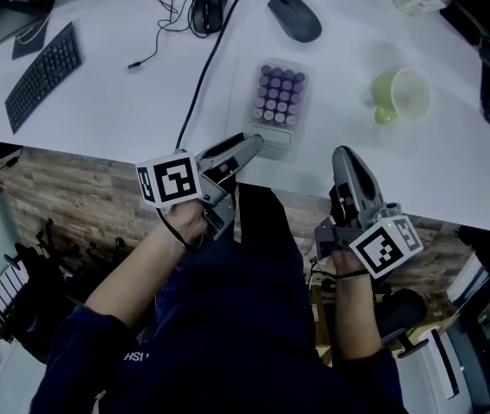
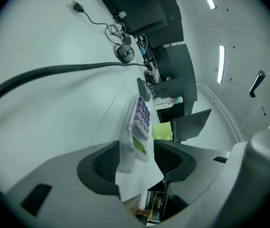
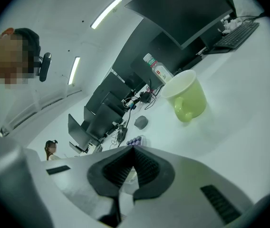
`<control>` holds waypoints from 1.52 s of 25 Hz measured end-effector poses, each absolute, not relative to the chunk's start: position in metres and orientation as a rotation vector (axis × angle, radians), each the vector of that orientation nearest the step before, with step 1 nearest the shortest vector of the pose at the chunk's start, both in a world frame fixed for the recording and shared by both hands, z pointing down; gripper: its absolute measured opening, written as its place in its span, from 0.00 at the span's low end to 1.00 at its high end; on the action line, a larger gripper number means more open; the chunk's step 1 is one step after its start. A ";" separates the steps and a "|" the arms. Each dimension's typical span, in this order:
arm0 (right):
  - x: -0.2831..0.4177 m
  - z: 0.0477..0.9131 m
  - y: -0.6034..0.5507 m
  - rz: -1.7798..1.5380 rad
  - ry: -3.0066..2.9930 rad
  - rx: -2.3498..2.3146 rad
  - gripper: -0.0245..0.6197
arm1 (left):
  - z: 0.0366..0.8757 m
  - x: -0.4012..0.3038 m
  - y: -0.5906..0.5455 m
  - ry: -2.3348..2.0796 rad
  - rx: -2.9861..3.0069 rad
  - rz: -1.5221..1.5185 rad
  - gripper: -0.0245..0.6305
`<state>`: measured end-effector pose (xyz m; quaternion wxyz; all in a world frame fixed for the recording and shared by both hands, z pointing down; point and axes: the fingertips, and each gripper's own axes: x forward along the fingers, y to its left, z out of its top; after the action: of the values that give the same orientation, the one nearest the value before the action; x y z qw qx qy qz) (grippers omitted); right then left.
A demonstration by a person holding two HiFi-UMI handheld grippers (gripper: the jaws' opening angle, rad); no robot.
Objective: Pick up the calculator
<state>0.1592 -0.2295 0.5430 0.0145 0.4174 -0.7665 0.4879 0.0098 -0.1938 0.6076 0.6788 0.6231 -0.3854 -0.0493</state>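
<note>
The calculator (image 1: 278, 97), with purple keys and a pale clear casing, lies on the white desk (image 1: 107, 115) close to its front edge. My left gripper (image 1: 258, 141) reaches over that edge to the calculator's near end. In the left gripper view the near end of the calculator (image 2: 139, 122) sits between the jaws of my left gripper (image 2: 137, 159); a gap shows at the right pad, so the jaws stand open around it. My right gripper (image 1: 345, 155) hovers at the desk edge to the calculator's right, shut with nothing in it (image 3: 132, 167).
A green mug (image 1: 403, 95) stands right of the calculator. Behind are a grey mouse (image 1: 294, 16), a black mouse (image 1: 209, 9) and a keyboard (image 1: 45, 76). A black cable (image 1: 206, 67) runs down the desk just left of the calculator.
</note>
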 end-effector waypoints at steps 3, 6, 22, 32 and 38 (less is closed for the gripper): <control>0.159 0.543 -0.229 1.522 -2.386 1.299 0.04 | 0.610 0.010 -0.193 -0.855 1.355 -0.136 0.41; 0.160 0.543 -0.229 1.524 -2.385 1.301 0.04 | 0.612 0.010 -0.192 -0.848 1.322 -0.158 0.40; 0.159 0.549 -0.230 1.541 -2.373 1.298 0.04 | 0.612 0.015 -0.199 -0.809 1.210 -0.258 0.32; 0.157 0.551 -0.232 1.544 -2.367 1.293 0.04 | 0.619 0.011 -0.198 -0.831 1.185 -0.230 0.24; 0.157 0.550 -0.234 1.548 -2.370 1.290 0.04 | 0.618 0.011 -0.199 -0.832 1.155 -0.253 0.21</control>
<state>0.1570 -0.2337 0.5501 0.0155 0.4146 -0.7618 0.4975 0.0112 -0.1994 0.6183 0.7498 0.5287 -0.3807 -0.1156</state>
